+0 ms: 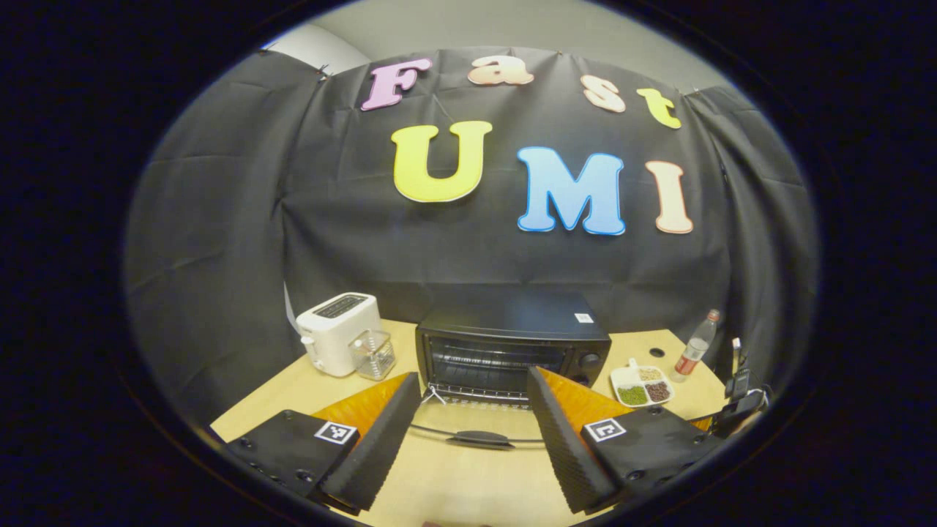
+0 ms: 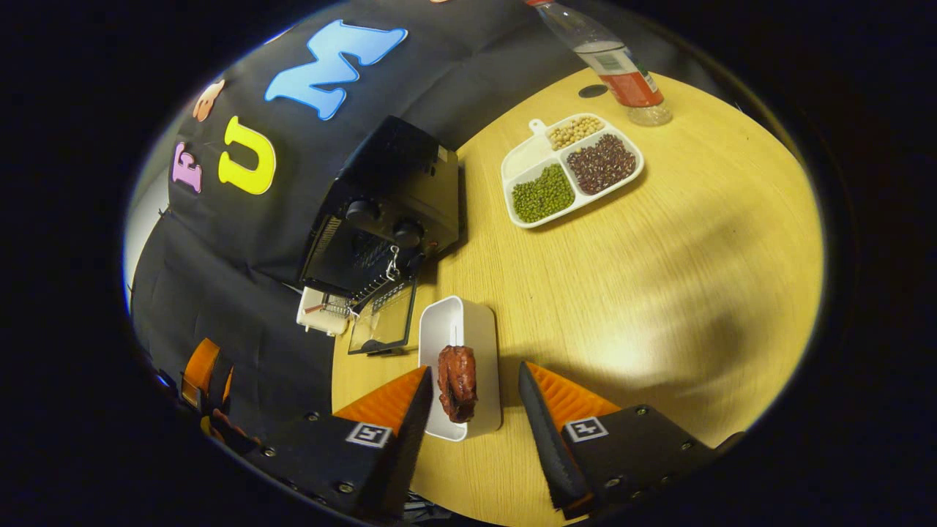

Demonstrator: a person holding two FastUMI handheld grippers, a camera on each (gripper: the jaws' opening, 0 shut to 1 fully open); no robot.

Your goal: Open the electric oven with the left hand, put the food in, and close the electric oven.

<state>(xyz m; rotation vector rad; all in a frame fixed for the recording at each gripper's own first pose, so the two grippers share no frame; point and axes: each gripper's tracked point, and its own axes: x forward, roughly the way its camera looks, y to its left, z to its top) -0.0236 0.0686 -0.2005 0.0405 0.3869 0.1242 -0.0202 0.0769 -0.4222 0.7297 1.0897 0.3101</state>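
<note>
Already the toaster oven [image 1: 512,344] is standing with its door [image 1: 476,428] dropped open before the open left claw [image 1: 474,432], while the open right claw [image 2: 468,410] is straddling the meat [image 2: 457,382] on its white tray [image 2: 479,329] just before the oven, needing to close next.

In the left gripper view, the oven [image 1: 512,344] sits mid-frame on the counter [image 1: 454,476], toaster [image 1: 337,333] at its left, divided tray [image 1: 641,385] and bottle [image 1: 694,345] at its right.

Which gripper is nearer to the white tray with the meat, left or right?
Right. The right gripper is open astride the white tray with the meat. The left gripper faces the open oven, apart from it.
</note>
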